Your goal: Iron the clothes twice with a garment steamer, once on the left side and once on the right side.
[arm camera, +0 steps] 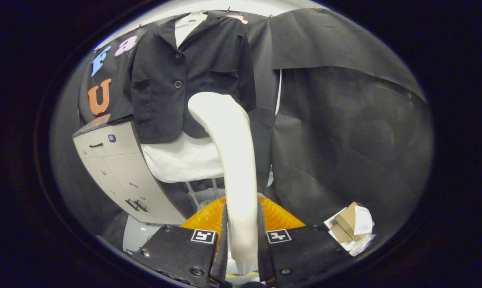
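Your white, smooth plastic garment steamer (pixel 233 160) rises curved from between the fingers, its rounded head up against the lower front of the dark buttoned jacket (pixel 189 72), which hangs over a white shirt (pixel 185 158) on the black cloth wall. Your gripper (pixel 242 240) is clamped on the steamer's handle, both fingers pressing it, pointing up toward the jacket.

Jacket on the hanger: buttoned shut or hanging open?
Shut. The jacket front panels meet down the middle at the buttons. The gripper is shut on the steamer handle, just ahead of the jacket.
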